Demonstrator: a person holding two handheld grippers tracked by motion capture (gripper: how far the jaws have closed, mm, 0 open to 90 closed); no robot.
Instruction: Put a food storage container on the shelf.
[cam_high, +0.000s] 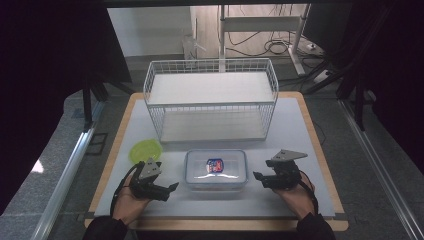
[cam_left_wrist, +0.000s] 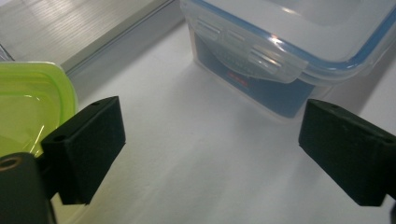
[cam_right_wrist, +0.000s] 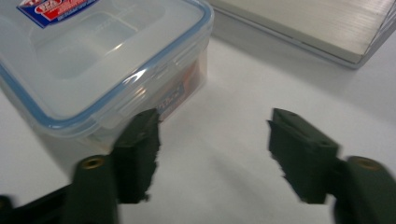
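On mat's (cam_high: 300, 130) near edge: box (cam_high: 216, 169) between left gripper (cam_high: 172, 187) and right gripper (cam_high: 257, 176), both spread, nothing pinched. Lid label (cam_right_wrist: 55, 8) cut off, unreadable (red-blue). Green lid (cam_left_wrist: 25, 105) partly hidden.

Both hands rest low, left gripper (cam_high: 172, 187) and right gripper (cam_high: 256, 176) pointing inward, jaws apart.

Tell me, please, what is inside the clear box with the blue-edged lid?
Through the box wall, the left gripper view shows something blue with red print. What it is I cannot tell; the closed lid and its label cover the rest.
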